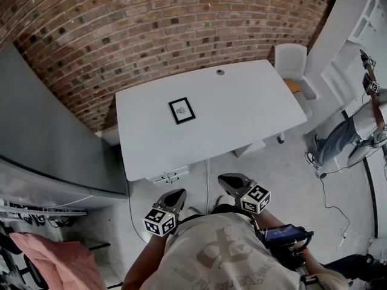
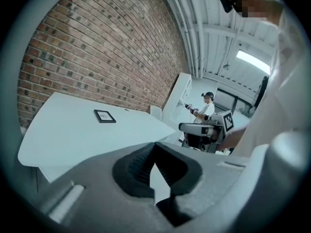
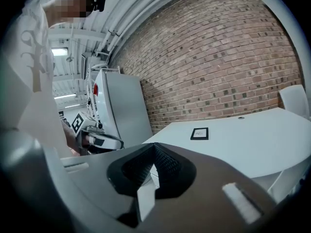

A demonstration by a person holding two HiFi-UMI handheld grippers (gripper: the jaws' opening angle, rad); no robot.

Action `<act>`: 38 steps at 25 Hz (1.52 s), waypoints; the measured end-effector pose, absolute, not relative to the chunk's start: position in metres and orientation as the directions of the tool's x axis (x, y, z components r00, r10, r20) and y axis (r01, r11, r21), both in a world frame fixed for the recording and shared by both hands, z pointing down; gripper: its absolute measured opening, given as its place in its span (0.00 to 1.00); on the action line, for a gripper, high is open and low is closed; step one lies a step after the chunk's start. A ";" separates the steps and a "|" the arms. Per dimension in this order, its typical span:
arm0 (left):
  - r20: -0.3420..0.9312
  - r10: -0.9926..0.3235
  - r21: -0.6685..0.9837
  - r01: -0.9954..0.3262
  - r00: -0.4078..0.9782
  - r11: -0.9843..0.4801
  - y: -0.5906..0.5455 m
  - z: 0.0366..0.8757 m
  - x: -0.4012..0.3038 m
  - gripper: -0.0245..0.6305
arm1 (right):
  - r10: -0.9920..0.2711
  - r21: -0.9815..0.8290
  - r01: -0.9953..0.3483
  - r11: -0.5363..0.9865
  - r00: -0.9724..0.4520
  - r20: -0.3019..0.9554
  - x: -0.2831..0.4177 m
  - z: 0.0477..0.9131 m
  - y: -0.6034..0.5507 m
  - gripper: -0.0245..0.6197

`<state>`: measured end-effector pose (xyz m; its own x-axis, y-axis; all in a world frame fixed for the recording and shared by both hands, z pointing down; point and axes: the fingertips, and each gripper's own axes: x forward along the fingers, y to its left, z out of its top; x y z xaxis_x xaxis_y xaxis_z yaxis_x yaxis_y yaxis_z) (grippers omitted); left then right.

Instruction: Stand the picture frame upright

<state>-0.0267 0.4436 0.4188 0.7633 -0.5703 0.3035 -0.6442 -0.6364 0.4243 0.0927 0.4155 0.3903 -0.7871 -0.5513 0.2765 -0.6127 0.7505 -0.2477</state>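
Black-bordered picture frame (image 1: pixel 182 110) lay flat, face up, on the white table (image 1: pixel 254 107), left of centre in the head view. It sat a little nearer the brick wall (image 1: pixel 151 23) than the table's near edge. White mat and a small dark print showed inside. Whether it had a rear stand could not be told, since its back was down.

Nothing else lay on the tabletop. The only other mark was a small round cable port (image 1: pixel 220 72) near the far edge. A white chair (image 1: pixel 291 62) stood at the table's upper right corner, and a grey cabinet (image 1: pixel 42 138) filled the left of the frame.

Left gripper (image 1: pixel 174 196) and right gripper (image 1: pixel 227 181) hung at lower centre of the head view, close to the wearer's torso. Both were short of the table's near edge and well apart from the frame. Each gripper view showed its jaws pressed together with nothing between them, and the frame small and distant beyond the tips.

A second person (image 1: pixel 357 128) stood at far right, clear of the table.

Progress, as judged: none yet, the frame untouched and still lying down. The whole job remained: closing in on the table, parting a pair of jaws, taking an edge, tipping the frame up, and settling it so it stood alone. A thin flat frame on a smooth top would likely slide when nudged, so the second gripper might have to brace it.
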 end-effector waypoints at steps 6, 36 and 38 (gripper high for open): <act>0.322 -0.591 0.416 -0.671 0.740 -0.613 0.442 0.419 -0.042 0.04 | -0.579 -0.243 -0.651 0.719 -0.755 0.308 0.094 0.397 0.409 0.04; 0.480 -0.653 0.478 -0.799 0.585 -0.364 0.362 0.475 -0.099 0.04 | -0.475 -0.261 -0.643 0.720 -0.731 0.490 0.063 0.460 0.279 0.05; 0.497 -0.648 0.472 -0.806 0.577 -0.356 0.341 0.476 -0.097 0.04 | -0.467 -0.276 -0.644 0.713 -0.731 0.498 0.063 0.464 0.258 0.05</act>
<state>-0.0966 0.3407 0.4765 0.5772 -0.6482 0.4966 -0.8063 -0.3561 0.4724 0.0634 0.2576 0.4636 -0.7308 -0.4672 0.4977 -0.6441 0.7133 -0.2763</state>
